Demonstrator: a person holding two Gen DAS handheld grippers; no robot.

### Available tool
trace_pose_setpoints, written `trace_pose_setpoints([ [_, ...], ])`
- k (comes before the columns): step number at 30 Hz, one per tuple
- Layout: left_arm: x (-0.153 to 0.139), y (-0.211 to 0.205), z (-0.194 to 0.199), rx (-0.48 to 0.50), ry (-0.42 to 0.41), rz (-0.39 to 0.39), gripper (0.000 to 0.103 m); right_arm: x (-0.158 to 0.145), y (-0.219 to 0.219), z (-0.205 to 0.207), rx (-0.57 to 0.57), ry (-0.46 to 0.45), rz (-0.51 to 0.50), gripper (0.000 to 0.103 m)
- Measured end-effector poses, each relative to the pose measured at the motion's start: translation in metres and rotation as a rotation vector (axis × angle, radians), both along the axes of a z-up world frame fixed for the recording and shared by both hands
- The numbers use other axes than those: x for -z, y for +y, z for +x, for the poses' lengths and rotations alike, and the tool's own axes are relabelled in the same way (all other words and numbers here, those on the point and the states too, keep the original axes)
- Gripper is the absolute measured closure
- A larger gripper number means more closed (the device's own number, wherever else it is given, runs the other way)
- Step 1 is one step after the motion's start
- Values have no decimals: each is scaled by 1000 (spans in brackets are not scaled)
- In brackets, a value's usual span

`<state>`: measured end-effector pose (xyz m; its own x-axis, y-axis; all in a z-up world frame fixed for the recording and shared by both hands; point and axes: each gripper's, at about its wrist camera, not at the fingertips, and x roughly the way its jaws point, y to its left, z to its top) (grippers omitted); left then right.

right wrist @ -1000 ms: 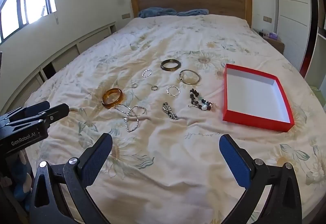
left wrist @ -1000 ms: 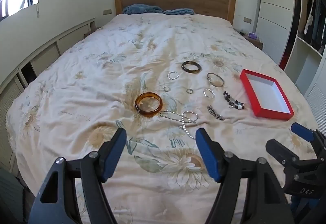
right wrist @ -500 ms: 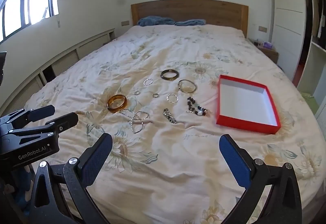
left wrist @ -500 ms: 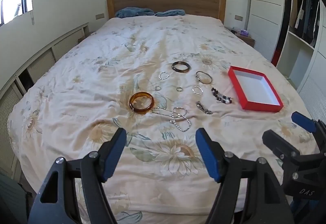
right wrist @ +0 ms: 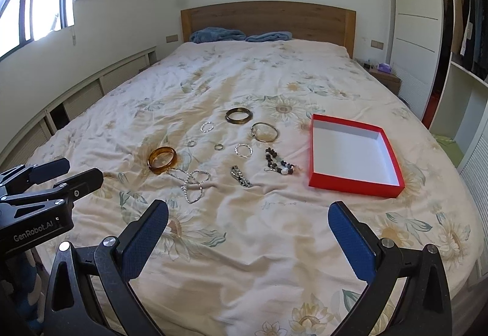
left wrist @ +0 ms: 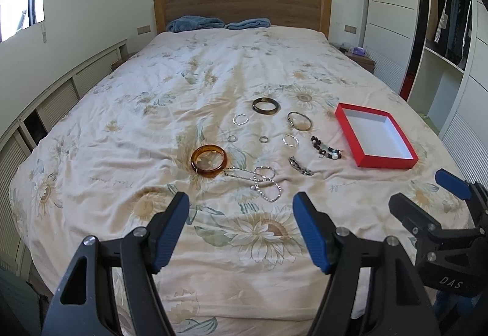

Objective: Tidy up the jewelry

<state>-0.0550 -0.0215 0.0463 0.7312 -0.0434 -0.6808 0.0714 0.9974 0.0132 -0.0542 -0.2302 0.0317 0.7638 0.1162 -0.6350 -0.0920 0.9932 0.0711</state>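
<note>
While both grippers, left (left wrist: 241, 227) and right (right wrist: 248, 233), hang spread and unladen, the red box (right wrist: 353, 185) holds nothing; jewelry (right wrist: 241, 149) lies left of it.

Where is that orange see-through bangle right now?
In both views the amber bangle lies on the bed, leftmost of the jewelry, touching the silver chain beside it, far from the red box.

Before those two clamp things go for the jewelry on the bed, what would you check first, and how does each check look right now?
1. Left gripper open and holding nothing: ok.
2. Right gripper open and holding nothing: ok.
3. Red box open, nothing inside: ok.
4. Amber bangle lying apart from the other rings: ok, though a silver chain lies right against it.
5. Silver chain free of tangles: cannot tell.
6. Grippers near the jewelry: not ok, both hover over the bed's near edge.
</note>
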Motion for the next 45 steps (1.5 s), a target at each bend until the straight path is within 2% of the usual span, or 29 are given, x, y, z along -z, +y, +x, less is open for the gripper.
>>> trace_pose_setpoints([
  [9, 5, -6, 12, 15, 9, 38, 34, 0, 4, 11, -3, 0, 7, 0],
  [20, 12, -5, 24, 9, 24, 46, 34, -2, 10, 25, -17, -21, -20, 0],
  [33, 17, 1, 39, 2, 32, 35, 34, 9, 10, 38, -24, 20, -23, 1],
  [45, 26, -5, 51, 16, 39, 30, 34, 23, 10, 51, -31, 56, -20, 5],
])
